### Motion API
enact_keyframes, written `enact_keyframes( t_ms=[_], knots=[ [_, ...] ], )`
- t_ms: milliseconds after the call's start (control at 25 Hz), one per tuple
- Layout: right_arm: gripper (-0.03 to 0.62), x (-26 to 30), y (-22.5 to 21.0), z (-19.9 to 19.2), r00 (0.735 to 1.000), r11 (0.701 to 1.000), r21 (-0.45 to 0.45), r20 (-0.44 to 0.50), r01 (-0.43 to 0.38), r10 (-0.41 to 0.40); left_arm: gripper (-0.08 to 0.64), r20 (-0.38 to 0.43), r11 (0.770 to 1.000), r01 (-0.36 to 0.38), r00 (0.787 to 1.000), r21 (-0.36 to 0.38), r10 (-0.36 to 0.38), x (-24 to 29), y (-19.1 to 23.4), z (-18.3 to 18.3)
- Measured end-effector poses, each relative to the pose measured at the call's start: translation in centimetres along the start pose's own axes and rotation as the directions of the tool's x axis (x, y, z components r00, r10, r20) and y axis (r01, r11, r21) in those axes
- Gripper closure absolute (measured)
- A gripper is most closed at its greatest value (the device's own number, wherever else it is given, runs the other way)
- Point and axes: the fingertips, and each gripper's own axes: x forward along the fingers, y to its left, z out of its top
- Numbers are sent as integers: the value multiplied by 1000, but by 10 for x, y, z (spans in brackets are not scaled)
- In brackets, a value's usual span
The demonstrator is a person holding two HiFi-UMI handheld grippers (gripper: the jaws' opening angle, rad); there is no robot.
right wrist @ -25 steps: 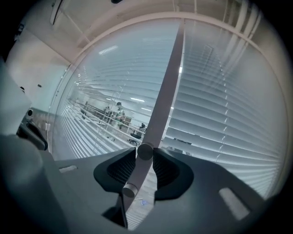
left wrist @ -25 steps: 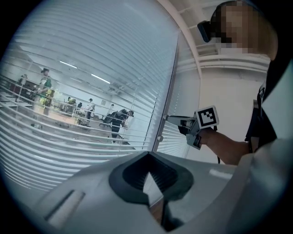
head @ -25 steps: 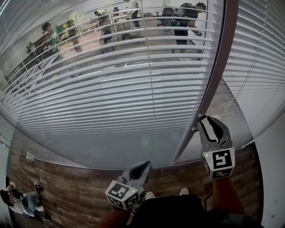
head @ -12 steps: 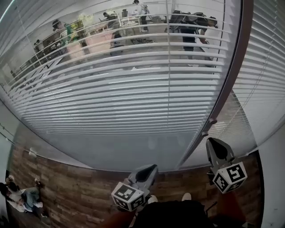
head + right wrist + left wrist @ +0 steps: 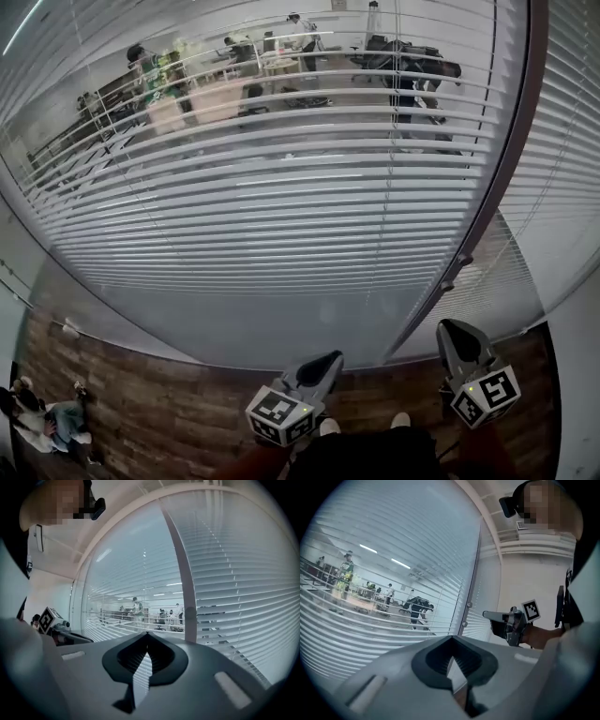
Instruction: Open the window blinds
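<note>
Right, the window blinds fill most of the head view: long white slats across the whole pane, set flat enough that we see thru them to an office w/ several people beyond. A second blind hangs to the right of a dark frame post. In the right gripper view its slats look closer-packed and we see less thru it. Below the slats is a band of bare glass, then wood-plank floor.

Both grippers sit low in the head view, over the floor, touching neither slats nor post. The left gripper is at centre-bottom, pointing toward the base of the post. Its fingers are pressed together w/ nothing btwn them. The right gripper is just right of the post's base, also aimed at the glass. Its fingers are together too, nothing held. Each carries its marker cube at the rear.

Smallest bits: two little knobs on the post, above the right gripper and clear of it, and thin ladder cords running down the slats.
</note>
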Motion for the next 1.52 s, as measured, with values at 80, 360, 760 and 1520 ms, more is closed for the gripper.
enact_keyframes(
  t_ms=[80, 360, 760, 1520],
  knots=[
    [566, -2, 14, 4, 1000, 1000, -5, -8, -2, 2, 559, -4, 1000, 18, 1000, -9, -18, -5, 0, 3],
    [566, -20, 74, -6, 997, 1000, -22, -76, -15, 13, 559, -28, 996, 82, 996, -32, -83, -35, -3, -6],
    [566, -39, 64, 8, 992, 995, -23, -86, -97, 95, 558, 6, 998, 39, 999, -46, -39, -28, -40, 2],
    [566, -271, 2, -37, 951, 951, 107, -76, -290, 299, 558, 49, 990, -139, 989, -27, 140, -20, -287, -41]
  ],
)
